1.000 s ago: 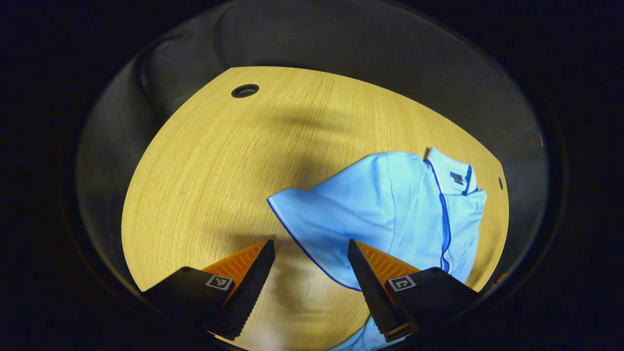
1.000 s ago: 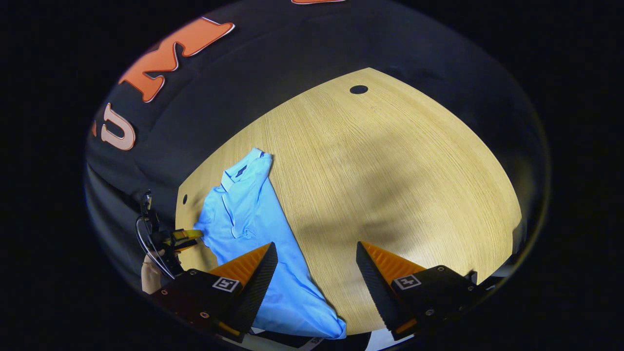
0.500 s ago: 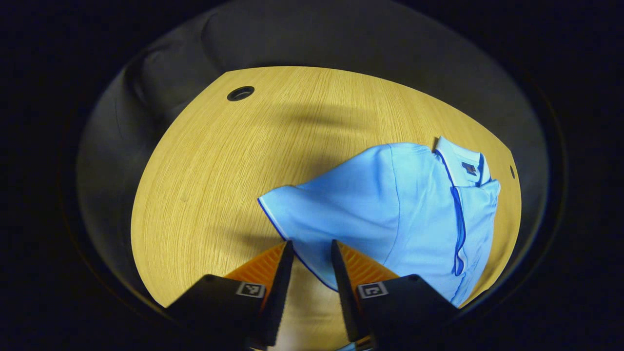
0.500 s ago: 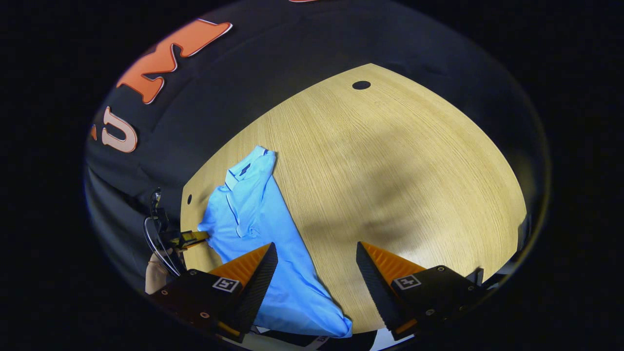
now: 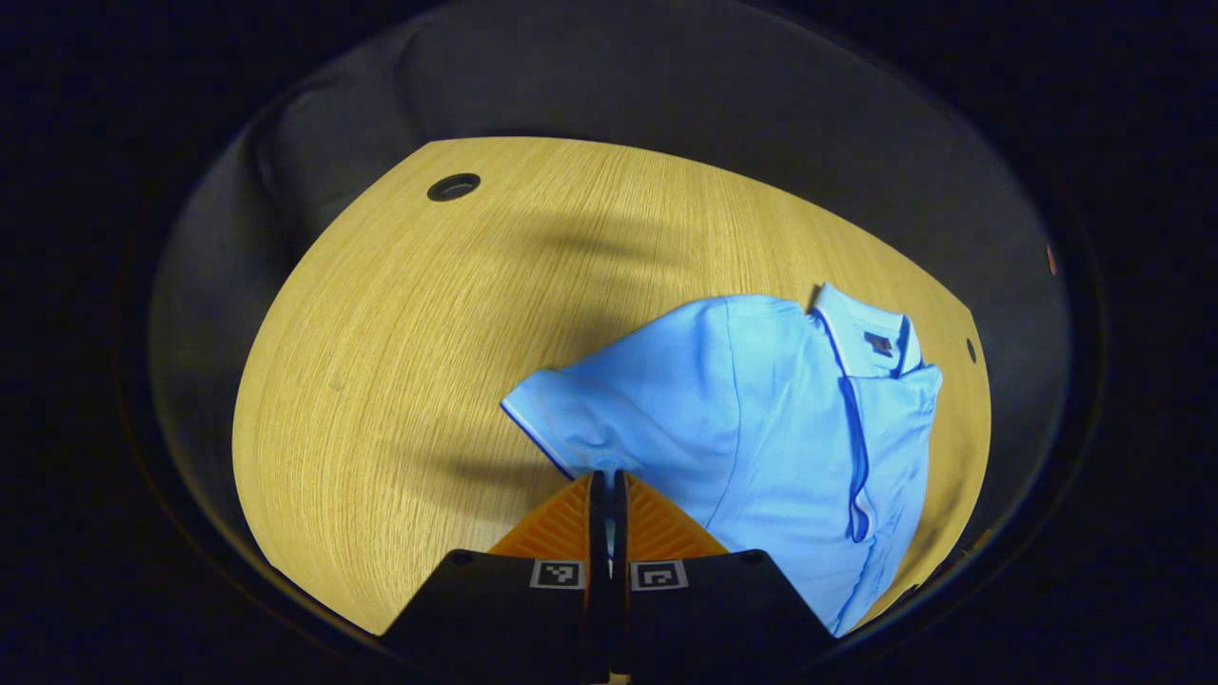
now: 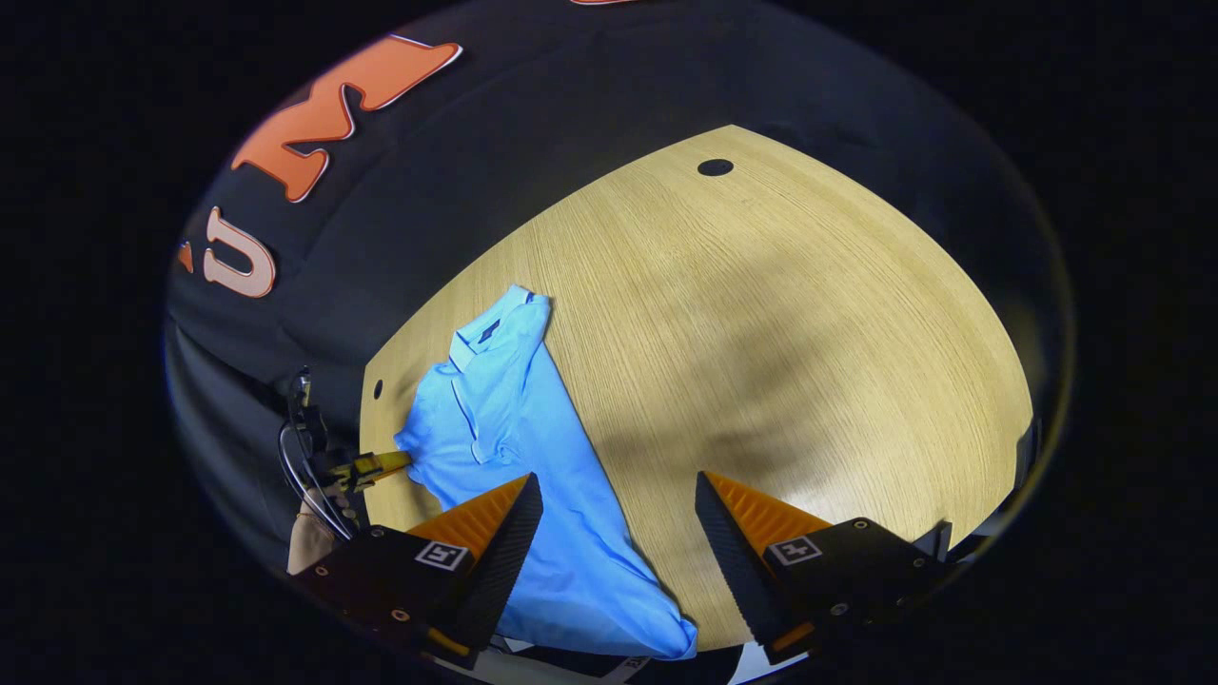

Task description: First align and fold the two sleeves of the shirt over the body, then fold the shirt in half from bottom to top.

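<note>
A light blue polo shirt [image 5: 761, 409] lies on the wooden table [image 5: 409, 314], collar [image 5: 871, 333] toward the far right. Its near sleeve [image 5: 590, 409] spreads out to the left, and its hem reaches my left gripper [image 5: 606, 479], whose fingers are pressed together on that edge. In the right gripper view the same shirt [image 6: 514, 428] lies at the left, with the left gripper [image 6: 385, 463] at its sleeve. My right gripper [image 6: 618, 514] stands open above the shirt's lower side edge and bare wood, holding nothing.
A round cable hole [image 5: 453, 186] is at the table's far left corner, and another cable hole [image 6: 715, 167] at the far side in the right gripper view. A small hole [image 6: 378, 388] sits near the collar. A hand [image 6: 309, 542] holds the left gripper. Black cloth surrounds the table.
My left gripper has closed from wide open onto the sleeve hem. The right gripper stayed open and barely shifted.
</note>
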`<state>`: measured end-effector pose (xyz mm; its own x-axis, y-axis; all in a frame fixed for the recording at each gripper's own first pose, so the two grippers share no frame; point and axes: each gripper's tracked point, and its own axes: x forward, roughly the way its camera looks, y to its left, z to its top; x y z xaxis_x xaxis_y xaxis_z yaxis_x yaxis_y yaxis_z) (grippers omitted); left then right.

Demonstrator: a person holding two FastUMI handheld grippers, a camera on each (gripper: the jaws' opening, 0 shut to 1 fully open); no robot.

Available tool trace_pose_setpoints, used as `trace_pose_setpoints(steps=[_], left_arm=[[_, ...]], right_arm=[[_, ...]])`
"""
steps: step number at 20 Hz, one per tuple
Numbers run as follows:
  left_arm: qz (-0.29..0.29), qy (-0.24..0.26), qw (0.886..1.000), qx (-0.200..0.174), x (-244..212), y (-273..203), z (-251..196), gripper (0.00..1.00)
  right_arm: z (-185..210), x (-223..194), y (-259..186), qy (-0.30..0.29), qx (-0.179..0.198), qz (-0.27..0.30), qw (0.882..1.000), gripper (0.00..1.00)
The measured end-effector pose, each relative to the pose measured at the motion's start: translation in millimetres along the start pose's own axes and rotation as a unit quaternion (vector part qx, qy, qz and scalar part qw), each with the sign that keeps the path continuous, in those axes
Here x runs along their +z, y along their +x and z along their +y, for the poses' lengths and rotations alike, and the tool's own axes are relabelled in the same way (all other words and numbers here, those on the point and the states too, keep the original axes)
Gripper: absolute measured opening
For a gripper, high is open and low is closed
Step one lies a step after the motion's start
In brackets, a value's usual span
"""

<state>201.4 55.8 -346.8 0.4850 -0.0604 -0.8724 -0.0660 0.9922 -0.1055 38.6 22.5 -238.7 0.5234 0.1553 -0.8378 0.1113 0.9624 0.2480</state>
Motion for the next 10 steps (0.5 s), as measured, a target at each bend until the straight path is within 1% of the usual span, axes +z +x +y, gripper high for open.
trace_pose_setpoints(steps=[4, 7, 10], left_arm=[[-0.040, 0.007, 0.999, -0.035, 29, -41, -30, 0.04], [-0.065, 0.035, 0.996, -0.058, 43, -64, -62, 0.04], [-0.070, 0.056, 0.992, -0.083, 44, -79, -100, 0.04]], right_arm=[[1, 0, -1, -0.006, 0.007, 0.001, 1.000, 0.98], [2, -1, -3, -0.006, 0.013, 0.001, 1.000, 0.98], [-3, 0, -8, -0.006, 0.017, -0.002, 1.000, 0.98]])
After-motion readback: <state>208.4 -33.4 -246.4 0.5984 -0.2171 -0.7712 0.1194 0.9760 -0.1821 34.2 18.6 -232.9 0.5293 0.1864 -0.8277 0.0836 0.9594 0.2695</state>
